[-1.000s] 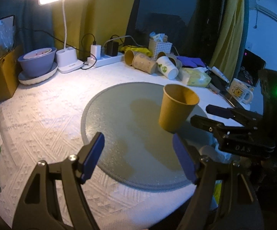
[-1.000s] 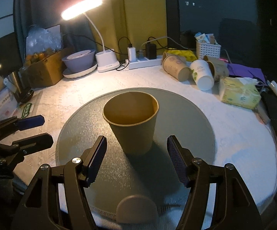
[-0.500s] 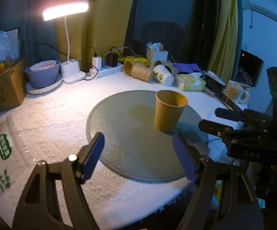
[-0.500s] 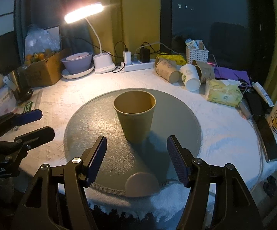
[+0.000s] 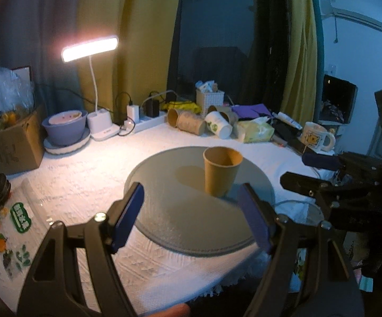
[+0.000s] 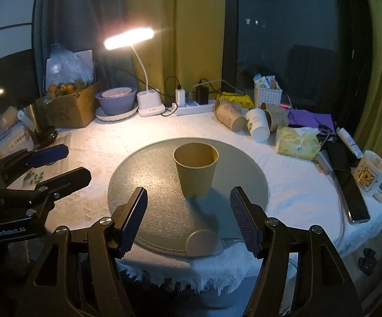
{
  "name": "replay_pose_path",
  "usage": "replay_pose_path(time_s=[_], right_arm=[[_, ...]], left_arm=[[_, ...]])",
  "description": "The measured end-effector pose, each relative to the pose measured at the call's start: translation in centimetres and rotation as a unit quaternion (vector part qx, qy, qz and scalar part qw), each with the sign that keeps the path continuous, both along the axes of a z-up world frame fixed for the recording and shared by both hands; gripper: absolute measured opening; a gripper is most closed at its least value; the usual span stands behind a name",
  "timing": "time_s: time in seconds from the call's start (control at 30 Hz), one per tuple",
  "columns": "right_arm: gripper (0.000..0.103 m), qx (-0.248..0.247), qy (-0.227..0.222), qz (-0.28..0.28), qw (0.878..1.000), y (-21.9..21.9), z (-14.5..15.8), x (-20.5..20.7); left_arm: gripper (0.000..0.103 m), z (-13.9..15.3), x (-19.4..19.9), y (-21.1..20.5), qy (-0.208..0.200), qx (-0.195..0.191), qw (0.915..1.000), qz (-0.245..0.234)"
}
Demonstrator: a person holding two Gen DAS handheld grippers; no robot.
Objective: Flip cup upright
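A brown paper cup [image 5: 221, 173] stands upright, mouth up, on a round grey mat [image 5: 164, 211]; it also shows in the right wrist view [image 6: 196, 173] on the mat [image 6: 151, 185]. My left gripper [image 5: 192, 215] is open and empty, well back from the cup near the table's front edge. My right gripper [image 6: 188, 218] is open and empty, also back from the cup. Each gripper shows in the other's view, the right one [image 5: 323, 174] at the right and the left one [image 6: 48, 166] at the left.
Several paper cups [image 6: 230, 117] lie on their sides at the back beside a white basket [image 6: 267, 95]. A lit desk lamp [image 6: 130, 37], power strip [image 6: 191, 107], purple bowl [image 6: 115, 100], cardboard box [image 6: 69, 105], tissue pack [image 6: 296, 144], mug [image 6: 373, 175] and small round disc [image 6: 200, 243] stand around.
Both grippers have drawn back and up from the cup, which now looks smaller and farther. The cup stays upright on the mat.
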State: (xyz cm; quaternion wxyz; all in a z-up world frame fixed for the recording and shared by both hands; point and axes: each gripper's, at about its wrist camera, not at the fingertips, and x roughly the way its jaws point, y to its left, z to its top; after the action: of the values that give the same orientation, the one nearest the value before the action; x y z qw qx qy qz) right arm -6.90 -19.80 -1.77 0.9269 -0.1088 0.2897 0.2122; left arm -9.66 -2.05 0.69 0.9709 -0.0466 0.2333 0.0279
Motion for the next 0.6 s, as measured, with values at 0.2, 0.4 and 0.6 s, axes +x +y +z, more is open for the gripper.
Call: replay_pose_path(time_s=[0.2,0.4,0.6], right_arm=[[0.068,0.002,-0.021,0.000,1.000,-0.1,1.5,-1.6],[0.068,0.005,-0.037,0.002,0.999,-0.2,2.7,-2.8],[0.068,0.007,-0.054,0.005,0.999,-0.2,3.9,-3.8]], left_arm=[[0.075,1.4,-1.0,-0.5,-0.026,0.004,0.9996,-0.007],[0.075,2.7,-2.0,-1.1,-0.052,0.014,0.9984,-0.017],[0.079,3.7,-2.8,-1.4,-0.071,0.017,0.9971,-0.023]])
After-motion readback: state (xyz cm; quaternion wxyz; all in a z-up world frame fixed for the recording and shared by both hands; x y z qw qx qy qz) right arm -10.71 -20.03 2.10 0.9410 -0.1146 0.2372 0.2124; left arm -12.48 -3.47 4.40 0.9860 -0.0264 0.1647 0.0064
